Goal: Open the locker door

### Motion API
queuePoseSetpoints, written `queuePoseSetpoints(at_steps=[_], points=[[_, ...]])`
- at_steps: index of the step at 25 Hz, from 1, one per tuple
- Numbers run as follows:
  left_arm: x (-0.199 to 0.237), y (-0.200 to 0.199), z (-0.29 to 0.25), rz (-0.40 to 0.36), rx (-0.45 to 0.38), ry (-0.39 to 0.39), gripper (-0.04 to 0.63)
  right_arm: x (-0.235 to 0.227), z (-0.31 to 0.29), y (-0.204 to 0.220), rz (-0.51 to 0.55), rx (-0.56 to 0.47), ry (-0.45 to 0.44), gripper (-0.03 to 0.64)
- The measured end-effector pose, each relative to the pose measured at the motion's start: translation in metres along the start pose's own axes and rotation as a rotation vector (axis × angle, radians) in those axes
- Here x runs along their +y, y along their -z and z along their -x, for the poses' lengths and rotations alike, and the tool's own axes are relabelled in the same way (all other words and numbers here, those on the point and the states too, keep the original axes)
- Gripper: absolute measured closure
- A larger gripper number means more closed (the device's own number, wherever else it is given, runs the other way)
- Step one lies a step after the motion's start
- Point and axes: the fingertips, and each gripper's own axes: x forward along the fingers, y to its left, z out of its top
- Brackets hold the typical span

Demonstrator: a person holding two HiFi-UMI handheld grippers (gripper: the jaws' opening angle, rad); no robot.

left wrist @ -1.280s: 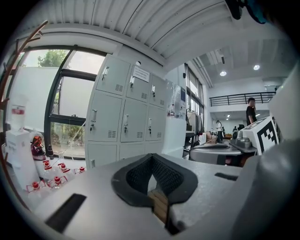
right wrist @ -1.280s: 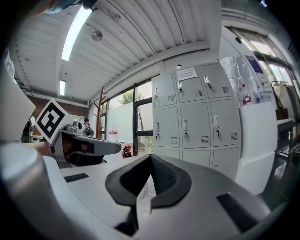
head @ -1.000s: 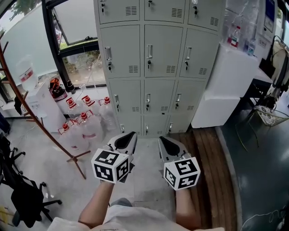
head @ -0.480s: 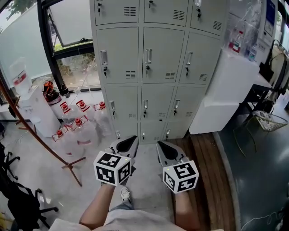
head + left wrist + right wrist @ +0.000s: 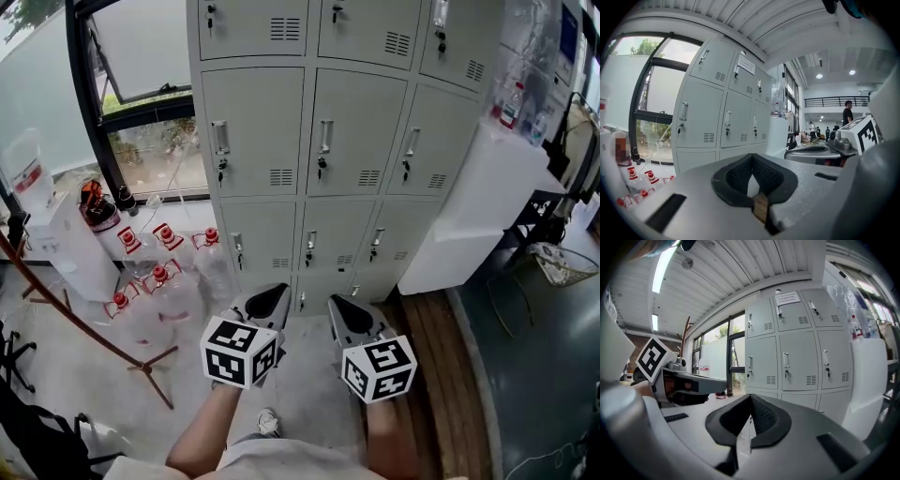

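Observation:
A bank of grey locker doors (image 5: 323,131) stands ahead, all of them closed, each with a vertical handle and a key; the middle door's handle (image 5: 324,141) is at centre. Both grippers are held low, side by side, well short of the lockers. My left gripper (image 5: 267,300) is shut with nothing in it, and my right gripper (image 5: 345,311) is shut and empty too. In the left gripper view the lockers (image 5: 726,122) stand beyond the closed left gripper (image 5: 751,157). In the right gripper view the lockers (image 5: 787,362) show past the closed right gripper (image 5: 751,397).
Several red-capped water bottles (image 5: 155,272) stand on the floor left of the lockers, below a window. A slanted wooden coat stand (image 5: 94,328) is at the left. A white cabinet (image 5: 469,197) abuts the lockers on the right, near a wire basket (image 5: 562,248).
The lockers have grown larger and slid slightly right in the head view as the person has stepped closer. Both grippers have kept their side-by-side pose and stayed shut.

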Motion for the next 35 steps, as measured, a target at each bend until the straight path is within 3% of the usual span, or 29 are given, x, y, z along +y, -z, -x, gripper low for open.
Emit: queuePoseSetpoints(at_steps=[17, 27, 35], points=[[0.127, -0.024, -0.046, 0.002, 0.001, 0.009, 0.589, 0.001, -0.124, -0.034, -0.001, -0.021, 0.056, 0.615], [0.148, -0.025, -0.076, 0.0, 0.006, 0.033, 0.589, -0.015, -0.153, -0.039, -0.002, -0.028, 0.087, 0.615], [0.167, -0.03, -0.119, -0.011, 0.011, 0.007, 0.589, -0.053, -0.189, -0.047, -0.013, -0.071, 0.072, 0.615]])
